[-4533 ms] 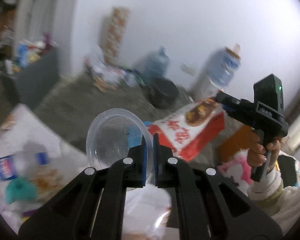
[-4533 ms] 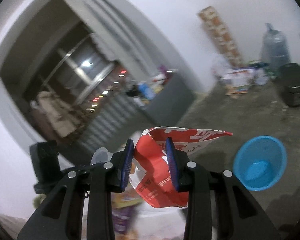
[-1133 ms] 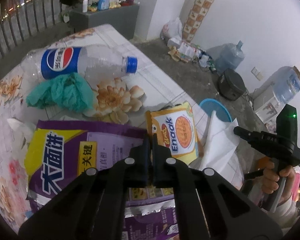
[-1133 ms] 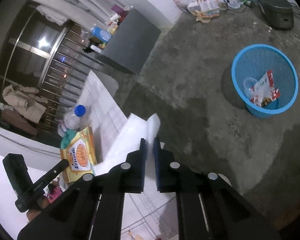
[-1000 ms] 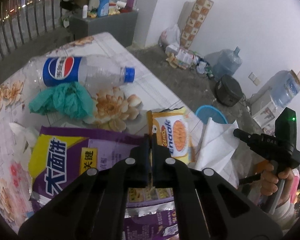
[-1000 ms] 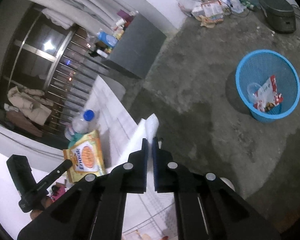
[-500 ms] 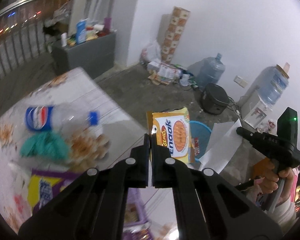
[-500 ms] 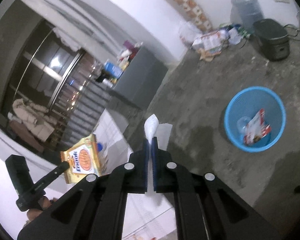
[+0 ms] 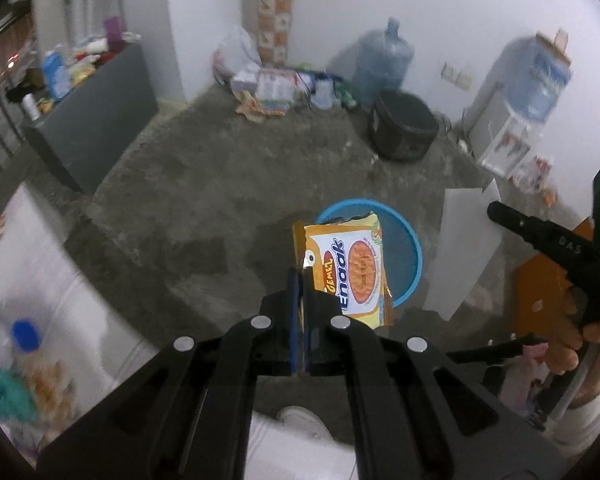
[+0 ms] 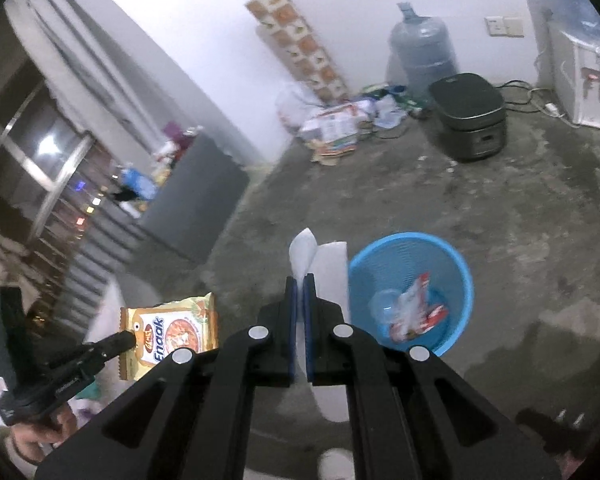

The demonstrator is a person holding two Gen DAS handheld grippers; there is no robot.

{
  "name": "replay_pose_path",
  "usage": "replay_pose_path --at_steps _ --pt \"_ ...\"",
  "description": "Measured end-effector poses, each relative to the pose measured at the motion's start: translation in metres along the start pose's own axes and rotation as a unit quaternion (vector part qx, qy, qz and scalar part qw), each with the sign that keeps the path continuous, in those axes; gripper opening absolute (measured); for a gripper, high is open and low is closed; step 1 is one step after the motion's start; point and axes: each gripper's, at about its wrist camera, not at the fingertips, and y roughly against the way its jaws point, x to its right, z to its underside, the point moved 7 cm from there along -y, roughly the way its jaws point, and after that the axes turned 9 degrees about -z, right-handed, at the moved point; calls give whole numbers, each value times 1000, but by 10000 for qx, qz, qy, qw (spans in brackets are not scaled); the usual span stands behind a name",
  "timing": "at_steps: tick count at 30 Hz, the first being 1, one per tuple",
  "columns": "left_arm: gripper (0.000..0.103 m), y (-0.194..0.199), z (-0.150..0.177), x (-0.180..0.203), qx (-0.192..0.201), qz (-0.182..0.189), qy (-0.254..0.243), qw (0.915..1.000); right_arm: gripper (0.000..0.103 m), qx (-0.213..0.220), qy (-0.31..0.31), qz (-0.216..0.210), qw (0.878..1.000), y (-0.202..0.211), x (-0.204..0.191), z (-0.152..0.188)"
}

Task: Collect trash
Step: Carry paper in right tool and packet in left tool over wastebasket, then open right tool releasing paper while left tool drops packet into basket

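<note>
The yellow noodle packet [image 9: 352, 272] hangs over the blue basket [image 9: 414, 248] on the floor, pinched tight at its edge by the left gripper [image 9: 300, 280]. At the basket's 9 o'clock, the right gripper [image 10: 300, 282] is clamped on a white paper [image 10: 328, 264]. A red wrapper [image 10: 416, 312] lies in the basket.

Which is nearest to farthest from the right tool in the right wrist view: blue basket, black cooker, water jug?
1. Blue basket: on the floor just ahead and right of the right tool, which is shut on white paper.
2. Black cooker: farther back on the floor, right of centre.
3. Water jug: against the back wall, just behind the cooker.
</note>
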Motion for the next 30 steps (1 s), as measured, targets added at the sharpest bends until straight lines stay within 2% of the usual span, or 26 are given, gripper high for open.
replay_pose_path --at_steps 8,13,14,15,16,17,18,25,30 --pt "0 -103 -20 61 -565 -198 -678 9959 4 -250 272 621 9974 -54 54 -15" --pt "2 -147 -26 83 -605 -210 -803 9947 5 -564 239 884 9942 -95 91 -14" --pt "5 -154 -27 86 -627 -178 -817 9945 7 -741 231 967 9923 -107 99 -10" --pt "13 -160 -26 91 -664 -160 -815 9943 12 -891 213 1028 9905 -117 106 -7" --pt "24 -165 -26 93 -679 -163 -804 9943 32 -1024 179 1064 9889 -124 112 -4" --pt "27 -169 -28 96 -660 -172 -781 9946 52 -1099 150 1108 9876 -127 117 -2" --pt "31 -171 -29 97 -620 -160 -741 9952 56 -1070 141 1238 9864 -130 123 0" --pt "34 -157 -38 97 -413 167 -455 9980 59 -818 -6 1358 9874 -114 131 7" --pt "34 -134 -47 84 -305 235 -205 9990 60 -566 -31 1291 9900 -95 122 4"
